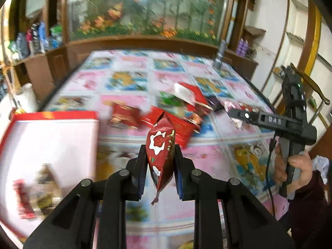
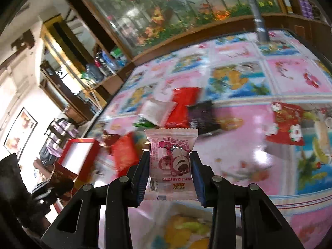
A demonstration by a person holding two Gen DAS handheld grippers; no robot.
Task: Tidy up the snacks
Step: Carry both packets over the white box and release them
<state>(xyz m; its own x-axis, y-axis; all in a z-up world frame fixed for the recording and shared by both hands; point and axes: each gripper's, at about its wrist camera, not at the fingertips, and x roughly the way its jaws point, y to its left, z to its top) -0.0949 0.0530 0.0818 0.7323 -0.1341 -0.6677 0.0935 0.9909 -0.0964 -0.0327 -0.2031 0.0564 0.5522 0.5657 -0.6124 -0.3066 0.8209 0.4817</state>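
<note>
My left gripper [image 1: 160, 161] is shut on a dark red snack packet [image 1: 160, 155] with a white flower print, held edge-up above the table. My right gripper [image 2: 170, 166] is shut on a pink bear-print snack packet [image 2: 172, 161]. In the left wrist view the right gripper [image 1: 234, 114] is at the right, held by a hand [image 1: 298, 166]. A pile of snack packets [image 1: 176, 108] lies mid-table, mostly red, with a white, a green and a dark purple one. A red-rimmed open box [image 1: 47, 145] with a pale inside sits at the left and holds a few blurred snacks.
The table wears a glossy pink and blue cartoon cloth [image 2: 249, 124]. A lone red flower-print packet [image 2: 286, 128] lies to the right. The red box [image 2: 78, 157] stands at the table's left edge. A grey bottle [image 2: 259, 25] stands at the far edge before a wooden cabinet.
</note>
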